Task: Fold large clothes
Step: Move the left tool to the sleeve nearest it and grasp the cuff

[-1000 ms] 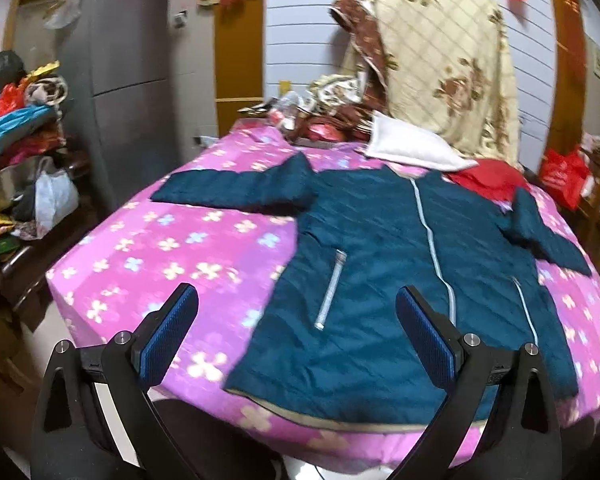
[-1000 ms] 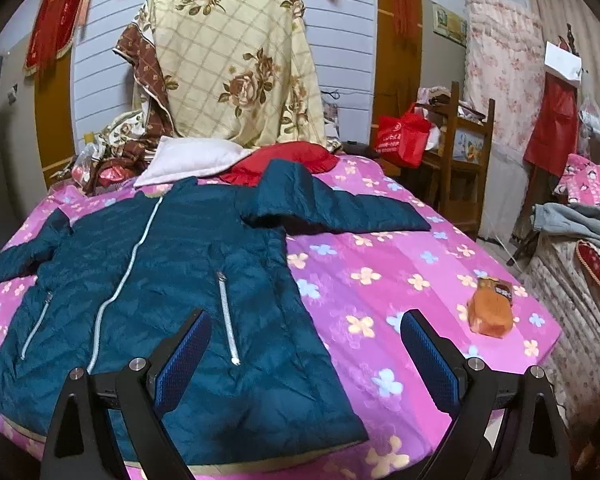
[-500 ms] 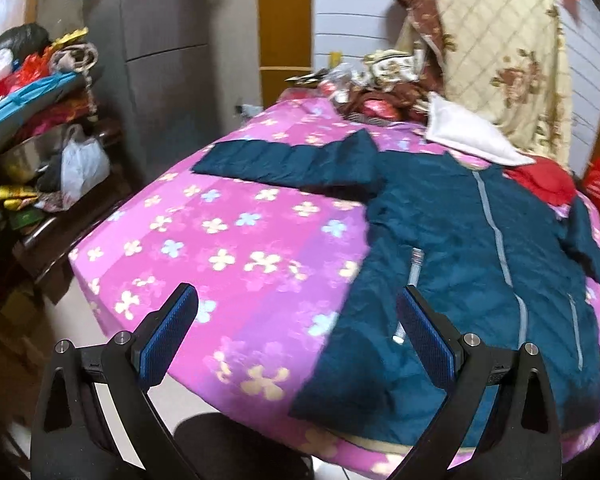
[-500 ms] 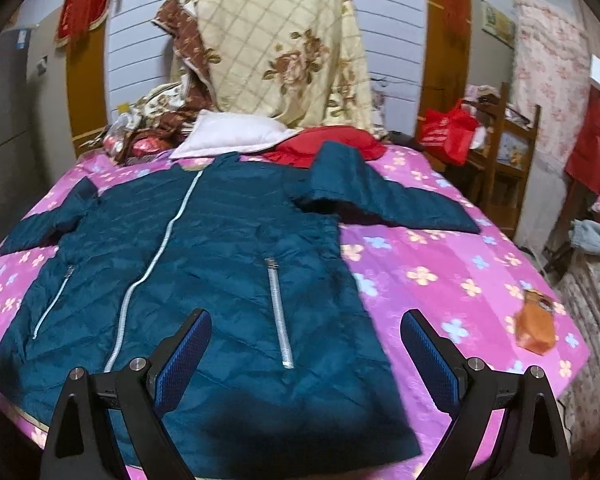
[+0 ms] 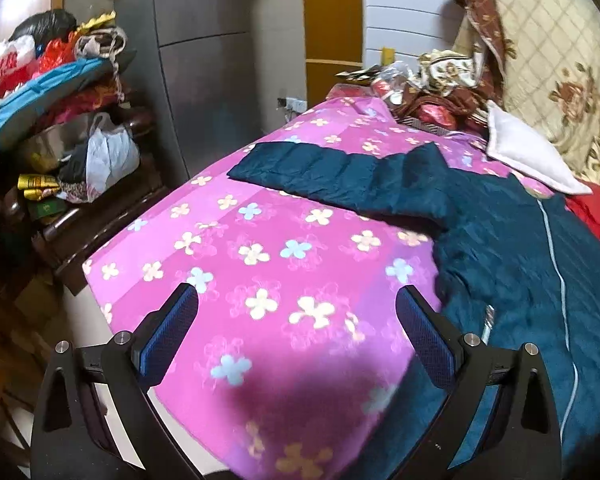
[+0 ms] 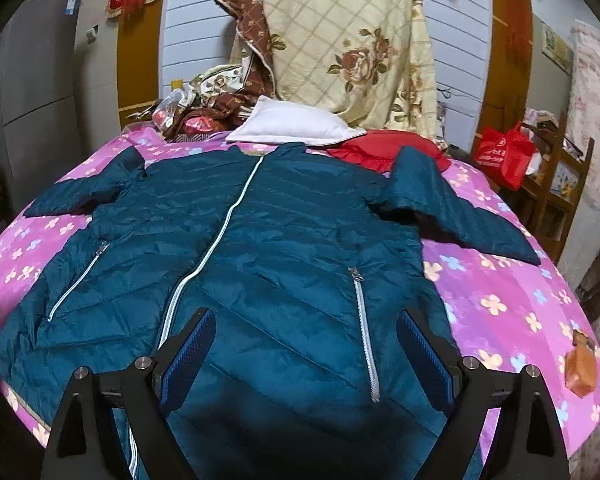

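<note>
Garment location first: I see the dark teal quilted puffer jacket with pale zips (image 6: 268,248) lying front-up and spread flat on the bed with the pink flower-print cover (image 5: 268,248), collar toward the far wall, hem toward me. Both sleeves lie out to the sides. From the left wrist camera the near sleeve (image 5: 332,178) reaches across the cover toward the bed's left edge.

Left gripper (image 5: 298,332) hovers over bare pink cover, beside the jacket's side edge; its fingers stand wide apart and hold nothing. Right gripper (image 6: 306,354) hovers over the lower front panel between the centre zip (image 6: 216,248) and the pocket zip (image 6: 366,336); its fingers are likewise wide apart and empty.

Handling judgement: I expect the jacket to be light, soft and bulky, with a smooth shell that looks slippery. Padding will likely spring back, so each fold will need pressing flat. A shallow pinch may slide off the shell.

Recommended hold points:
1. Sleeve cuff, for laying each sleeve across the chest.
2. Hem corner and shoulder seam on one side, for turning that side inward.

I would bite deep, across a stitched quilt line or the bound hem, and keep clear of the zip teeth.

Other items: a white pillow (image 6: 292,126) and red fabric (image 6: 384,148) sit just past the collar; a small orange pouch (image 6: 580,372) lies on the cover well apart from the jacket.
</note>
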